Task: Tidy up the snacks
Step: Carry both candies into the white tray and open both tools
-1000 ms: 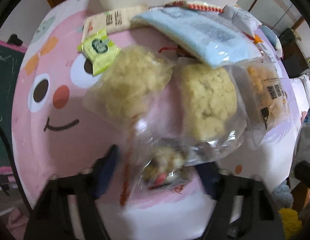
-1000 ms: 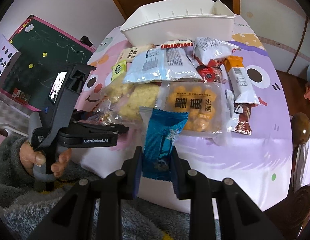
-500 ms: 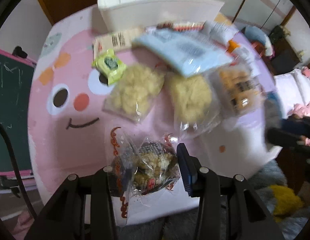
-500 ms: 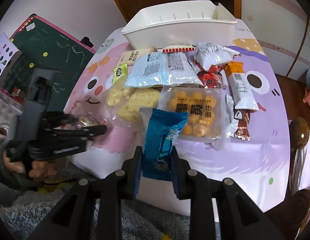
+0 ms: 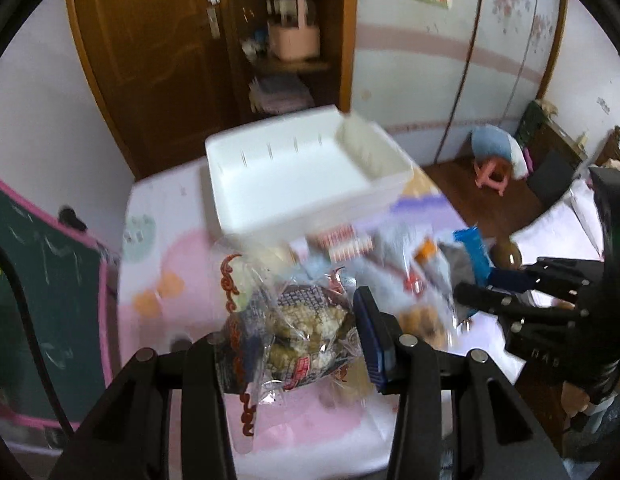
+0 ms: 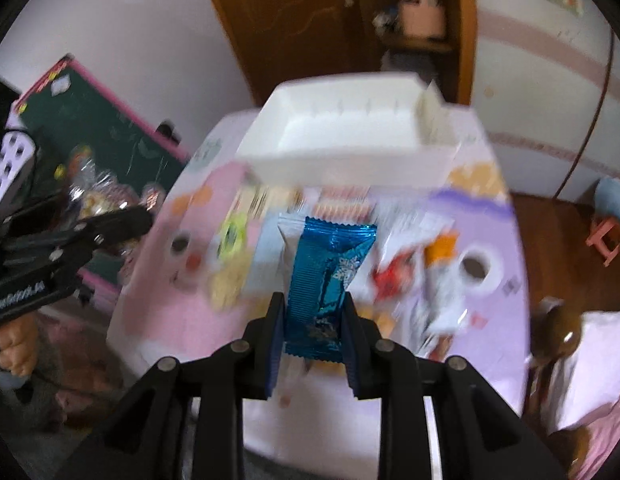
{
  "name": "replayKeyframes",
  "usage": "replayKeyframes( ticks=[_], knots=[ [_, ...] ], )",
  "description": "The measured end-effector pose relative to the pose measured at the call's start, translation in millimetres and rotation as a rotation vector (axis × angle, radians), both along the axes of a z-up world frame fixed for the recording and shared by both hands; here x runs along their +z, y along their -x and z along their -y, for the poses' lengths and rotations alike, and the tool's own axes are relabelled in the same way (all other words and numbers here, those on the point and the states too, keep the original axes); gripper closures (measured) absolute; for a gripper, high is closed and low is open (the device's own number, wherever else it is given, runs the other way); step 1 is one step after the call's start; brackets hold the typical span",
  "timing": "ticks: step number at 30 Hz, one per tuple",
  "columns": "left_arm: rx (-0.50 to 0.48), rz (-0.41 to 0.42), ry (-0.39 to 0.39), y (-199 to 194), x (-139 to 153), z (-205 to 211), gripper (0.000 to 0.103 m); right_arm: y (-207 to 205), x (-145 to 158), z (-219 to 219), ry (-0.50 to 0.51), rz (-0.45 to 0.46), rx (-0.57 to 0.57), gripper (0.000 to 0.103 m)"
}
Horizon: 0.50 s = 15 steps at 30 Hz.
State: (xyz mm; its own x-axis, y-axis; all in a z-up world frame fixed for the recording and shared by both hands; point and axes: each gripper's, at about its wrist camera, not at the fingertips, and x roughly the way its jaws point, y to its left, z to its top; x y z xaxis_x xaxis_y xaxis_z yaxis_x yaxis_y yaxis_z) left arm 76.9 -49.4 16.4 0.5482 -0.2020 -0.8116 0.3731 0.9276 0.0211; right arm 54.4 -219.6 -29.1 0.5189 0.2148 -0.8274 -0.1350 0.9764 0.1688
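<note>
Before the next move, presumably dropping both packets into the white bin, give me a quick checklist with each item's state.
1. Left gripper clamped on clear rice-cracker packet: ok.
2. Right gripper clamped on blue foil packet: ok.
3. White bin has free room: ok, its visible floor is bare.
4. Both packets lifted clear of the snack pile: ok.
5. Grippers apart from each other: ok.
6. Bin's small end compartment empty: cannot tell, blurred.

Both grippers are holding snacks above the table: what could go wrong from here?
The left gripper pinches only the crinkly clear bag, which may slip before reaching the white bin. The right gripper holds the blue packet by its lower end, so it may swing. Both head for one bin and may collide.
</note>
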Motion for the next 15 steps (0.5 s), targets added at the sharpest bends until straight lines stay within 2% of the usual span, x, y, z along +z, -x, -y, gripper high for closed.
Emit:
replayKeyframes(
  ticks=[5,8,11,15],
  knots=[
    [0.062,0.112,-0.028,-48.5,38.1,9.6,0.061,-60.1,54.5,20.3,0.040,0.095,-0.083,0.077],
    [0.108,0.152,-0.031,-86.4,47.0,14.9,0.061,-95.4,70.7,25.2,0.054,0.120,-0.103,0.077],
    [0.139,0.163,-0.026,-120.2,42.1,17.7,0.061,-136.2,71.8,26.7,0.062,0.113,-0.120,0.077],
    [0.174,0.129,-0.022,-169.6,13.1,24.3,0.061,-183.1,51.1,29.7,0.064,0.066,-0.153,0.077]
  ],
)
